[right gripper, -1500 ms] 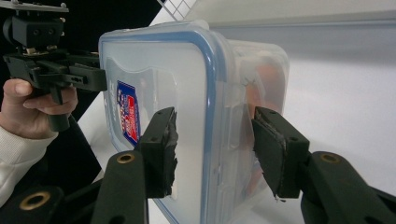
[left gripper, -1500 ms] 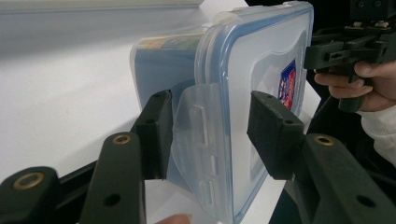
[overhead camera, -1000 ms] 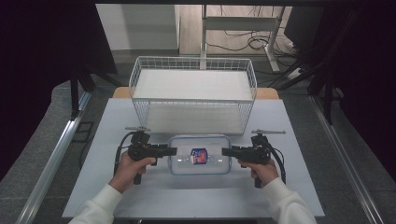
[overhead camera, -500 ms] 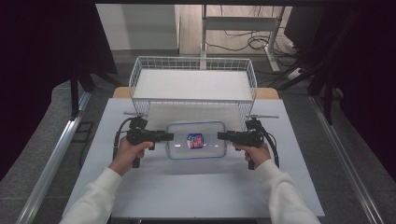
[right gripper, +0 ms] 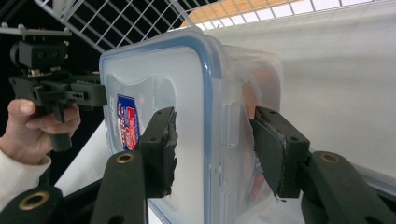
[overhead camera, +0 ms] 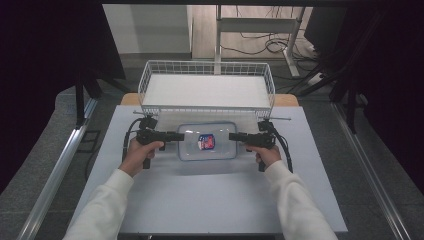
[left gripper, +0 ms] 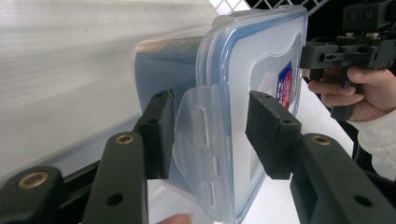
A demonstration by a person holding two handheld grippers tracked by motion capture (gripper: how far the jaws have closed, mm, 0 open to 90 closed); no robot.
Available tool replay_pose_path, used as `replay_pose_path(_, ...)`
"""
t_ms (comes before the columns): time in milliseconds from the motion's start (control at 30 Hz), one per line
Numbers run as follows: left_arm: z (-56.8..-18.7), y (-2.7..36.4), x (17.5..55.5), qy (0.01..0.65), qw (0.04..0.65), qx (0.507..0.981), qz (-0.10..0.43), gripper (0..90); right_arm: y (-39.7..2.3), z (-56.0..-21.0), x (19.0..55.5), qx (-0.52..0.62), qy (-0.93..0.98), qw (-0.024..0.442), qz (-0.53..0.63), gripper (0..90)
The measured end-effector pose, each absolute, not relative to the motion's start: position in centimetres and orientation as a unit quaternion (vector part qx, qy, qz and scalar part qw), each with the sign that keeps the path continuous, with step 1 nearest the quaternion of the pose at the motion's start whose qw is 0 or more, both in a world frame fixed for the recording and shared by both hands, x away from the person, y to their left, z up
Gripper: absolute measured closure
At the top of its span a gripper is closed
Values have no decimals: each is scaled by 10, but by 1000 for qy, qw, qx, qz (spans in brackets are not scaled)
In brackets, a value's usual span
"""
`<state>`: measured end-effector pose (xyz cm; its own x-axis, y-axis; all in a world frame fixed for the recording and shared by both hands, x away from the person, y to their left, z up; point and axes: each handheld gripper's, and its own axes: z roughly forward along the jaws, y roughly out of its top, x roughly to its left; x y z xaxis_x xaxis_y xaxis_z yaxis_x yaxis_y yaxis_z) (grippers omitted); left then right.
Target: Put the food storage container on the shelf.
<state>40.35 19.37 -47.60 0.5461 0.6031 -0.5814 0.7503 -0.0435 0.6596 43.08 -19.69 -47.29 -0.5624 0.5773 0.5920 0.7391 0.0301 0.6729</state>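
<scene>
One clear plastic container (overhead camera: pixel 207 141), a shallow rounded rectangle with a translucent lid edged in blue and a red-and-blue label on its top, sits between two black grippers above the pale grey table (overhead camera: pixel 210 200), just in front of a single white wire basket (overhead camera: pixel 206 90). The left gripper (overhead camera: pixel 176 135) is clamped on the container's left end: in the left gripper view its square foam pads (left gripper: pixel 267 133) straddle the lid's hinged locking flap, one pad against the body side and the other on the lid face. The right gripper (overhead camera: pixel 235 136) grasps the opposite end in the same way; in the right gripper view its worn, frayed pads (right gripper: pixel 161 149) press on the lid face and the body wall. The jaws are matte black plastic with brass-coloured rivets. Two hands in white sleeves hold the grippers' pistol-style handles, and a black cable loops from each. The basket is a rectangular grid of thin white wire with a smooth white floor, standing at the far edge of the table. Around the table hang dark curtains, with grey carpet, metal rails, and a white desk frame with cables beyond.
</scene>
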Motion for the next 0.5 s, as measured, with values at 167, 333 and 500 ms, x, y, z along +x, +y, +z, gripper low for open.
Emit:
replay_pose_path(167, -484, 193, 411, 482, 495, 719, -75, 526, -196, -485, 439, -473, -709, 89, -516, 493)
replay_pose_path(333, -488, 191, 413, 488, 498, 712, -85, 525, -195, -491, 443, -477, -705, 85, -518, 490)
replay_pose_path(500, -492, 190, 415, 499, 498, 705, -81, 511, -193, -491, 442, -489, -698, 78, -517, 485)
